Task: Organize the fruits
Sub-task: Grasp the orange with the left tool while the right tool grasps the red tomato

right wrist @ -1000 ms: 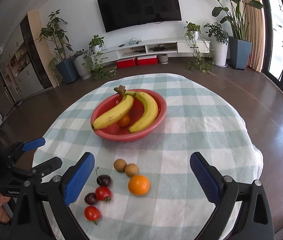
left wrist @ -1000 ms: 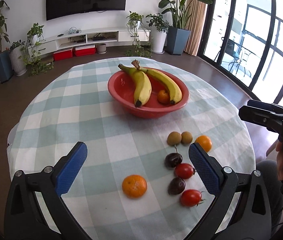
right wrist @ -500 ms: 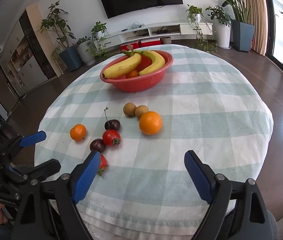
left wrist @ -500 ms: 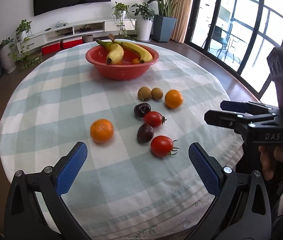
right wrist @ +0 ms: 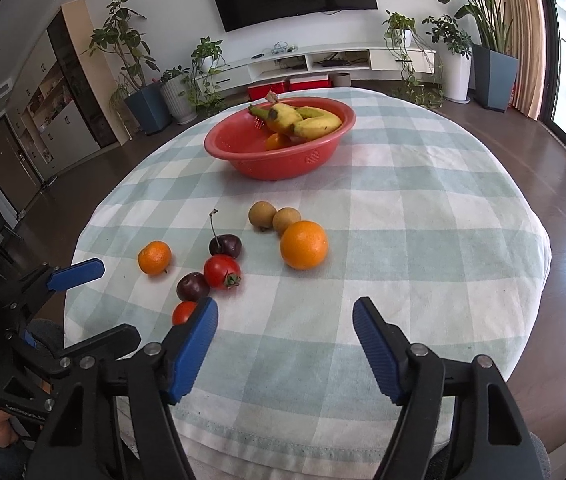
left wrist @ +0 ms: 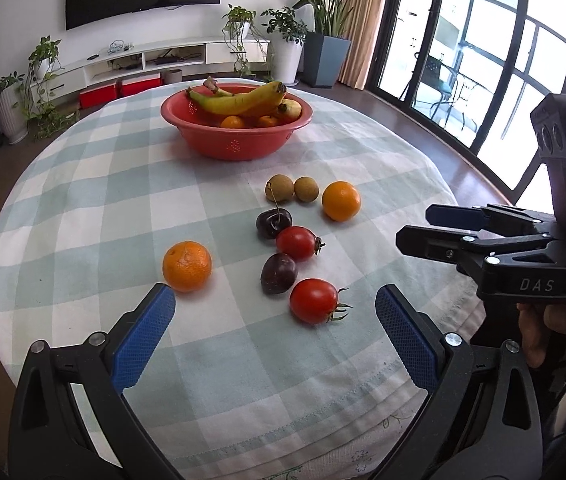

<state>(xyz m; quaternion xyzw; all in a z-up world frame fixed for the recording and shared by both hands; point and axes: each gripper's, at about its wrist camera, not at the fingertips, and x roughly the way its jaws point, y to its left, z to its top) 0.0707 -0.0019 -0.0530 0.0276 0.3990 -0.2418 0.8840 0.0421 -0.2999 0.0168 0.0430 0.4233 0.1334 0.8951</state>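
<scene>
— Eight loose fruits lie toward the desk's near edge; which jaws get the first one?

— I'd say the left gripper [left wrist: 275, 336]. Its jaws stand spread and empty, and the nearest tomato [left wrist: 314, 301] sits just ahead of the gap, a little toward its right finger.

— And the right gripper [right wrist: 285, 338]?

— Its jaws are closing with nothing between them. That same tomato [right wrist: 184, 312] peeks out beside its left finger, outside the gap.

— Long axis?

— None to mind; it's round. The red bowl [left wrist: 239, 144] with the bananas [left wrist: 239, 100] waits toward the desk's far edge.
</scene>
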